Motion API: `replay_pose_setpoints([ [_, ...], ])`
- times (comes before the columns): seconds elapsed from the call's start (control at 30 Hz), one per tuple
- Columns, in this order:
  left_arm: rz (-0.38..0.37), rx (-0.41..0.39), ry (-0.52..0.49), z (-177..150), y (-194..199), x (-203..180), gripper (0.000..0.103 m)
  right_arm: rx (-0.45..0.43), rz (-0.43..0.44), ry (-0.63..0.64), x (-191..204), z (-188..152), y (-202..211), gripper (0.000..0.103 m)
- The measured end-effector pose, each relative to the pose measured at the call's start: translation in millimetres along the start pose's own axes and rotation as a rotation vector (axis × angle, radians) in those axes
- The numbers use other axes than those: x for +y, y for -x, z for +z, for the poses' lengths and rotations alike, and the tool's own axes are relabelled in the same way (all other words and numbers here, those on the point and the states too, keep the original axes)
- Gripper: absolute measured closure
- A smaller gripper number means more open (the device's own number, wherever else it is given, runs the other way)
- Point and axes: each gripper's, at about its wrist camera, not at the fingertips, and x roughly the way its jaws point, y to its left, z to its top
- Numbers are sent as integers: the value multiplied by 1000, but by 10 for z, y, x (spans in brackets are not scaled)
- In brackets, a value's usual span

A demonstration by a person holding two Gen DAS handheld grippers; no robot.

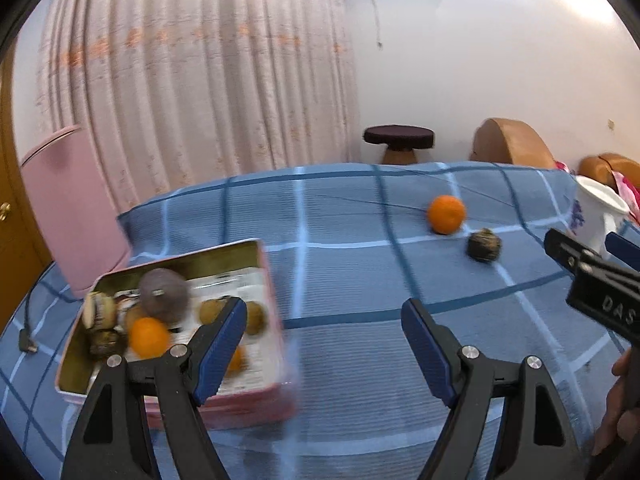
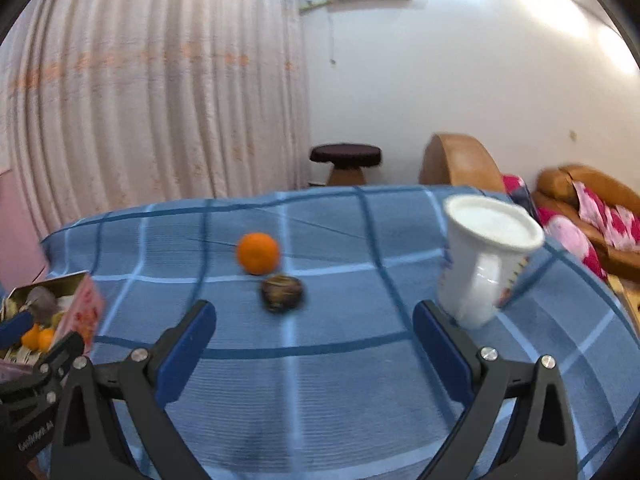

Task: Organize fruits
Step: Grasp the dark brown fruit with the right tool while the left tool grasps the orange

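An orange [image 1: 446, 214] [image 2: 258, 253] and a dark round fruit [image 1: 484, 245] [image 2: 282, 293] lie side by side on the blue checked cloth [image 1: 340, 264]. A pink tin box [image 1: 256, 392] [image 2: 82, 308] at the left holds several fruits, among them an orange [image 1: 149, 337] and a dark purple fruit [image 1: 164, 295]. My left gripper [image 1: 324, 316] is open and empty, just right of the box. My right gripper [image 2: 314, 320] is open and empty, short of the two loose fruits; it also shows in the left wrist view [image 1: 592, 268].
A white mug [image 2: 480, 264] [image 1: 596, 216] stands on the cloth at the right, close to my right gripper's right finger. A black cable [image 1: 28, 332] lies at the left edge. A stool [image 1: 398, 140], curtain and sofa [image 2: 588, 216] stand behind the table.
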Motion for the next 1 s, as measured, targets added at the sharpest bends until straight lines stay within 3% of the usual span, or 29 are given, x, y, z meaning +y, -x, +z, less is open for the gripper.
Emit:
replay_pose_setpoints([
  [0.13,-39,43,0,48,-111,-208,22,73,17,-50,-189,38,-189,6],
  [0.2,-50,77,13,68,-184,-255,22,110,45,-25,-139,69,-301,15],
  [0.3,-62,109,23,80,-264,-297,22,174,92,14,-22,124,-542,18],
  [0.5,-63,120,26,100,-326,-331,22,298,188,43,160,205,-1011,31],
  [0.63,-57,132,27,147,-412,-363,22,358,203,32,179,209,-1209,37],
  [0.67,-55,135,28,161,-439,-374,22,376,211,27,172,210,-1251,43],
  [0.7,-55,137,30,170,-458,-377,22,379,211,29,172,219,-1264,53],
  [0.73,-54,140,34,189,-488,-384,22,373,216,38,173,228,-1254,55],
  [0.9,-55,161,57,256,-642,-395,22,358,218,54,101,230,-1171,56],
  [1.0,-52,148,71,333,-729,-442,22,264,149,56,-39,289,-977,56],
])
